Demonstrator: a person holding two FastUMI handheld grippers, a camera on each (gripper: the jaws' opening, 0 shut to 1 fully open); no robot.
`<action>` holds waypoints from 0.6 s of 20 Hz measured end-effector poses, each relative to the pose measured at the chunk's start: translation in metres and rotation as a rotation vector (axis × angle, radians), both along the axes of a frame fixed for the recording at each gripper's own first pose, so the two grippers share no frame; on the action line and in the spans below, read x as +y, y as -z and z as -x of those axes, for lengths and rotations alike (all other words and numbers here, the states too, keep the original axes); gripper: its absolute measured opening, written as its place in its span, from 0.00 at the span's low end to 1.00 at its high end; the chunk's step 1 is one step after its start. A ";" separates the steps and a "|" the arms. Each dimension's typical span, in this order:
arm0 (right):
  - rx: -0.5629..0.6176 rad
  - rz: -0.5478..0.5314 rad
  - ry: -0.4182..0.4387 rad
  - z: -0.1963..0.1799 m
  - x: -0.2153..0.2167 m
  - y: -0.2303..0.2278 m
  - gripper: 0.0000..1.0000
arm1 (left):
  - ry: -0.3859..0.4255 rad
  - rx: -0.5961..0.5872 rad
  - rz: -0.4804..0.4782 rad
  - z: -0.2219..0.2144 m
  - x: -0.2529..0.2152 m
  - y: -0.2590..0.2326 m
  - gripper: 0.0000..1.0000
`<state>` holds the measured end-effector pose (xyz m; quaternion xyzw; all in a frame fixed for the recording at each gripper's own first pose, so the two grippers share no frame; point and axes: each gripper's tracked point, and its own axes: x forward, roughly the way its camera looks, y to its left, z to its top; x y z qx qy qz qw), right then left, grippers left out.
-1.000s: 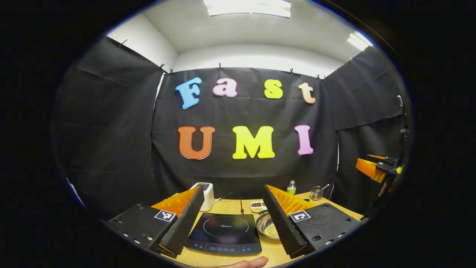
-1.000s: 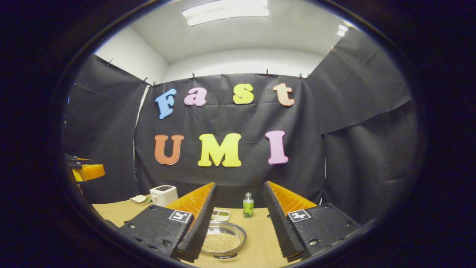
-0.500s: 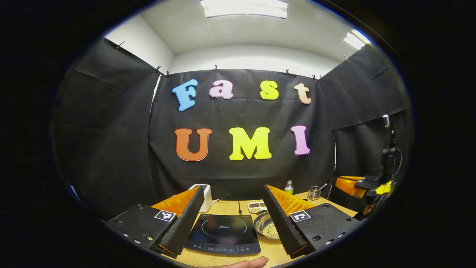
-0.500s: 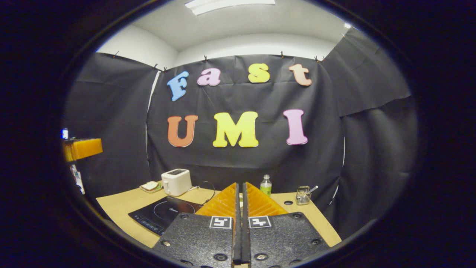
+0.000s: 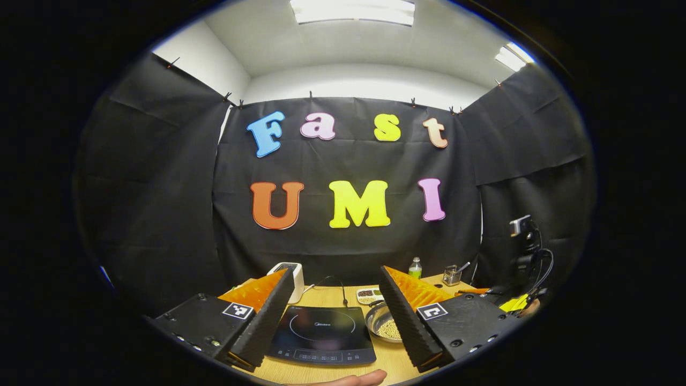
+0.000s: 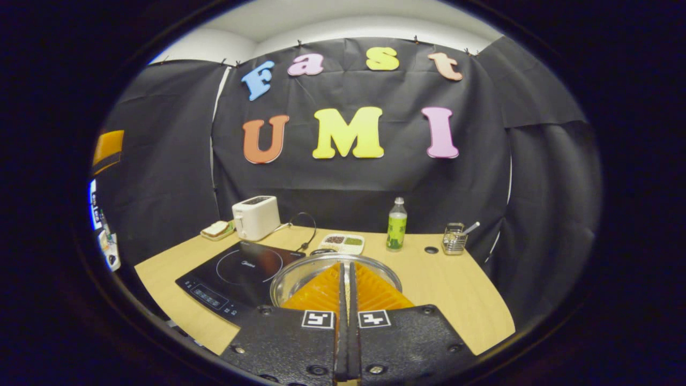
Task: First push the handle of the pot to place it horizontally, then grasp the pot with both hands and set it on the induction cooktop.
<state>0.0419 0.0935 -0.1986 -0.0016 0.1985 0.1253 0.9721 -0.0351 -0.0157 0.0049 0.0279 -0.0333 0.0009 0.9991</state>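
The right gripper [image 6: 345, 279] has its fingers pressed together with nothing between them, and it hangs just over the near rim of the pot [image 6: 289, 273], a shallow steel vessel on the wooden table [image 6: 461, 300]; the closed tips cover most of its inside from this camera. The left gripper [image 5: 335, 311] has its fingers wide apart, empty, held on the near side of the table with the induction cooktop [image 5: 321, 332] framed between them. In the left gripper view the pot [image 5: 381, 324] stands just right of the cooktop, close beside it though I cannot tell whether they touch, with pale grains in its bottom. A fingertip [image 5: 353, 379] of the person shows at the near edge. The move at hand is, I judge, the push on the handle, and closed fingers suit a push. The handle itself I cannot make out clearly, so its long axis stays uncertain; a dark bit at the pot's far left rim may be part of it. The right gripper is plainly the nearer one. Farther back stand a toaster [image 6: 256, 217], a green bottle [image 6: 396, 225], a divided dish [image 6: 343, 243] and a small wire holder [image 6: 454, 238].
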 end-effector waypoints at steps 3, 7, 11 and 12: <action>0.082 -0.022 0.000 0.007 0.004 0.036 0.04 | -0.003 -0.005 -0.003 -0.001 0.000 0.001 0.95; 0.124 0.030 -0.013 0.018 0.010 0.070 0.04 | 0.002 0.006 -0.014 0.000 -0.002 0.006 0.95; 0.183 0.019 -0.028 0.037 0.020 0.104 0.04 | 0.001 -0.006 -0.023 0.004 -0.004 0.006 0.95; 0.207 0.014 -0.030 0.041 0.023 0.114 0.04 | -0.009 -0.013 -0.029 0.004 0.000 0.005 0.95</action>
